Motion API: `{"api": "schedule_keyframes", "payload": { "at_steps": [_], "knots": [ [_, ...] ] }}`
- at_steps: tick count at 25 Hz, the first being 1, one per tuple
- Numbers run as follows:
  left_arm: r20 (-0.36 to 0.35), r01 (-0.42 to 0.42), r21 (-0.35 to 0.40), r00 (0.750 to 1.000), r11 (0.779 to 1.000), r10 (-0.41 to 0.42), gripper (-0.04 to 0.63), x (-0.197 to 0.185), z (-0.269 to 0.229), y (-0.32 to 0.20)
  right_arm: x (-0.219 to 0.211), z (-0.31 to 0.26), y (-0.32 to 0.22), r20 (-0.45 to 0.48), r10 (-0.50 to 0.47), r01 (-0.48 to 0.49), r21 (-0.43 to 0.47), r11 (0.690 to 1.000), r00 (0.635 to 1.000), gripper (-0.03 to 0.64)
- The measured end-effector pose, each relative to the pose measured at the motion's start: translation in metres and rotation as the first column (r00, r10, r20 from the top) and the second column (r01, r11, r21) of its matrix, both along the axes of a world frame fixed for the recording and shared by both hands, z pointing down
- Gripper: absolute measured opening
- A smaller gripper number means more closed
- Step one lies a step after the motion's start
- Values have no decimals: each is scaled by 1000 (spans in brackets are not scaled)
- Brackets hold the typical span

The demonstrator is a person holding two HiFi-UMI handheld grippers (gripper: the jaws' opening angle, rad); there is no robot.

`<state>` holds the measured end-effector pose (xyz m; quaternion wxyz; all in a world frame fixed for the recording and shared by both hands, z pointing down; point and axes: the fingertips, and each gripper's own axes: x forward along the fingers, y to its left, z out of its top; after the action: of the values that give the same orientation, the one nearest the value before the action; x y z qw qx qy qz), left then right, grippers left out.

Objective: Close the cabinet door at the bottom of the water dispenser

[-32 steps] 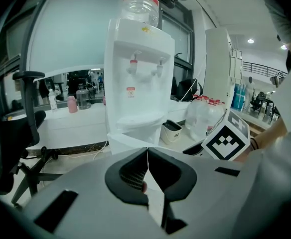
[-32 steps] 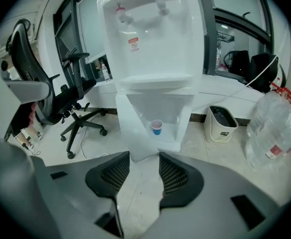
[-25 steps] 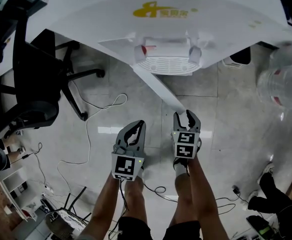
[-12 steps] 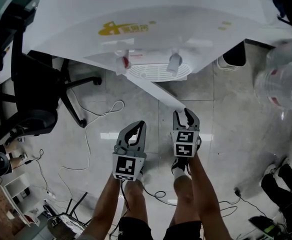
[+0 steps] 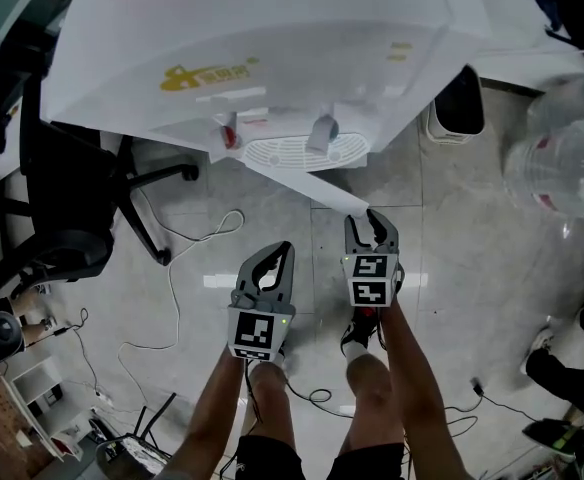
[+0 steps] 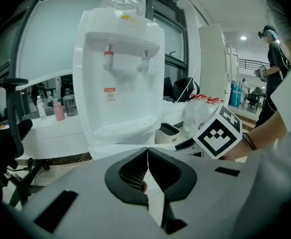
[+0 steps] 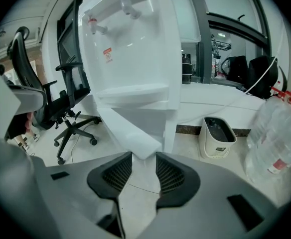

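The white water dispenser (image 5: 272, 48) stands ahead, seen from above in the head view, with its taps and drip tray facing me. Its bottom cabinet door (image 5: 317, 183) is swung out toward me. My right gripper (image 5: 370, 226) is shut on the door's free end, which sits between its fingertips. In the right gripper view the door (image 7: 130, 131) runs from the dispenser (image 7: 135, 59) down to the right gripper (image 7: 144, 169). My left gripper (image 5: 274, 263) hangs beside it to the left, shut and holding nothing. In the left gripper view the left gripper (image 6: 147, 168) points at the dispenser front (image 6: 118, 83).
A black office chair (image 5: 52, 198) stands left of the dispenser. A white bin (image 5: 457, 103) and a large clear water bottle (image 5: 562, 158) are on the right. Cables (image 5: 187, 238) trail over the tiled floor. A person (image 6: 277, 49) stands far off at the right.
Both grippers have moved forward toward the dispenser, and the door's end has stayed at the right gripper's tips. The dispenser has drifted left in the head view.
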<state>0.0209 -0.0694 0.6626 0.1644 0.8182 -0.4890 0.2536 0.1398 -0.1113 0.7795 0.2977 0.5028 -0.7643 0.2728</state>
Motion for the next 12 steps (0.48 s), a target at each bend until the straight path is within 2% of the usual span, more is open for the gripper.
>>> {"api": "schedule_keyframes", "payload": {
  "at_steps": [12],
  "knots": [
    [14,3,17,1000,1000,-4,25,3,7,-14,16,1,-39,-3,10,-10,54,998,1000,150]
  ]
}}
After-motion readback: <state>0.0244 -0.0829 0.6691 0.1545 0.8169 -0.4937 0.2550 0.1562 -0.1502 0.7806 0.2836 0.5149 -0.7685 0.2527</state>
